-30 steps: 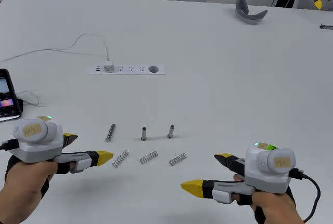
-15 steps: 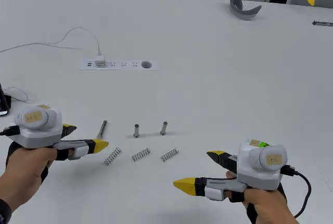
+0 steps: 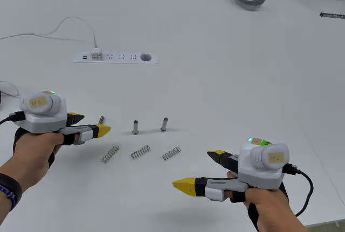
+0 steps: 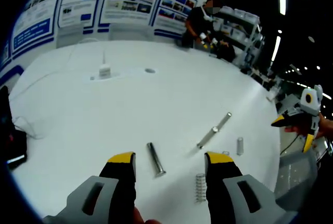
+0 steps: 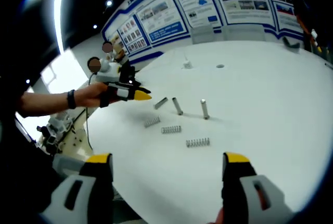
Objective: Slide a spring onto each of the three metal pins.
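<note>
Left gripper (image 3: pixel 90 124): in my left hand, left of the middle pin (image 3: pixel 135 127), jaws apart, nothing held. Its yellow tip is just beside the left pin (image 3: pixel 101 119), and I cannot tell whether they touch.

Pins: three in a row on the white table (image 3: pixel 226 81), with the right pin (image 3: pixel 164 125) just right of the middle pin. All three are bare.

Springs: three lie flat in a row, nearer me than the middle pin and apart from it. The left spring (image 3: pixel 110 153) is down-left of it, the middle spring (image 3: pixel 140 152) straight below, the right spring (image 3: pixel 171 153) down-right.

Power strip (image 3: pixel 115 57): well beyond the middle pin, slightly left.

Right gripper (image 3: pixel 199 170): in my right hand, well apart from the middle pin, nearer me and to the right, jaws spread wide and empty.
</note>
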`<state>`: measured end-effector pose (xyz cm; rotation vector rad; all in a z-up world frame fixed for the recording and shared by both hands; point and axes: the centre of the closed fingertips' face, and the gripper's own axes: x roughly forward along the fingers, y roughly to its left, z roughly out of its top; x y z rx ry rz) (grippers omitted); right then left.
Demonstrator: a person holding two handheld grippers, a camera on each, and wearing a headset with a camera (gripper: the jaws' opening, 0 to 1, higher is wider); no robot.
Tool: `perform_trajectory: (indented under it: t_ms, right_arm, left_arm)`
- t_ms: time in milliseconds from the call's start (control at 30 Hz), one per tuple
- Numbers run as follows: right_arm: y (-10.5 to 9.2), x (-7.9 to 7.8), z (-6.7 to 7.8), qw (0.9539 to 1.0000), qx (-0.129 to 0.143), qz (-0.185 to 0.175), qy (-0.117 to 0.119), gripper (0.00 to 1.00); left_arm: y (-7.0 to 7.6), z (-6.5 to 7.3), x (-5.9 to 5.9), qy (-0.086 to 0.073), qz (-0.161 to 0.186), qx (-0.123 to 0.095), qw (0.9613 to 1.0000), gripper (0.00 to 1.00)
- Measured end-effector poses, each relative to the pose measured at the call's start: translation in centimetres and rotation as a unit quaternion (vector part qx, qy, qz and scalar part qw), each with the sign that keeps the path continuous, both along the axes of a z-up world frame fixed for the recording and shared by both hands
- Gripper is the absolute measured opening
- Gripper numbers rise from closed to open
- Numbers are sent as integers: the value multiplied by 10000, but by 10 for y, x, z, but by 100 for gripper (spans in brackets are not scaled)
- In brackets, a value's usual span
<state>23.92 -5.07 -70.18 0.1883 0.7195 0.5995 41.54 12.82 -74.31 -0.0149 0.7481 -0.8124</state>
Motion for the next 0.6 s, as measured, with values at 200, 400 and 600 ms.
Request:
perform_trajectory:
  t_ms: [200,400,600]
  right_arm:
    - [1,2,-1,10000,30,7,17,87]
    - [2,3,-1,10000,56,-4,37,87]
    - [3,1,-3,9999,64,2,81,86]
  left_arm:
    - [-3,-6,12,-16,98,25,9999,47]
    - [-7,-15,20,18,167,83,9998,40]
    - [-9,-29,25,140,269,177,9994,33]
